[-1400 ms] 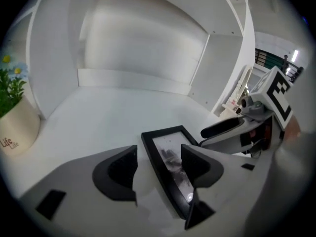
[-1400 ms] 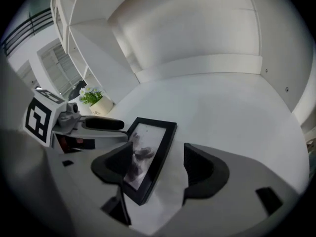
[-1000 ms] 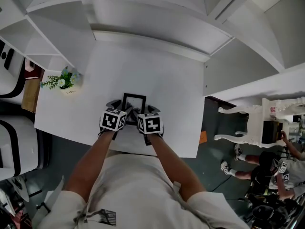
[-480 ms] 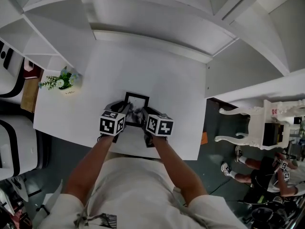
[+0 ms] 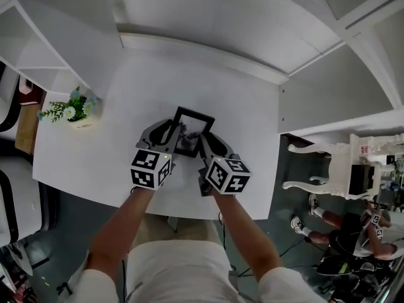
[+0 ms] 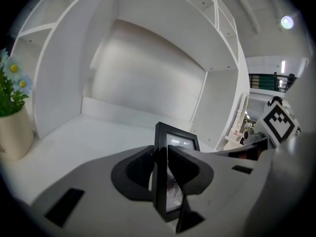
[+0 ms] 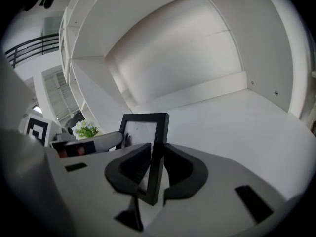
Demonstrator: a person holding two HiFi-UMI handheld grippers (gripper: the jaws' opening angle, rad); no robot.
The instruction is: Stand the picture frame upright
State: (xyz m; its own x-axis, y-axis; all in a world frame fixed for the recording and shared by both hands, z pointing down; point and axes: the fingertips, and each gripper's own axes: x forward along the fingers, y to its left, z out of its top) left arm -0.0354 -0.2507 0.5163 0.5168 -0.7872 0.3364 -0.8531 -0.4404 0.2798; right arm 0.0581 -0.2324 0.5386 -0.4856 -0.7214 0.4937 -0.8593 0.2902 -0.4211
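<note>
Two grippers, left gripper (image 5: 170,134) and right gripper (image 5: 206,142), jaws just closing, clamped on black rectangular picture frame (image 5: 194,120), centre, seemingly off white counter (image 5: 240,106)

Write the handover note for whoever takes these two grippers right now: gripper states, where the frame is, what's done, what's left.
Left gripper: shut on the picture frame's left side bar; its jaws have just been closing.
Right gripper: shut on the frame's right side bar; its jaws have also just been closing.
Frame: held between both grippers over the white table, tipped up rather than lying flat.
Done: frame gripped on both sides.
Left: stand it on the table, then release.
</note>
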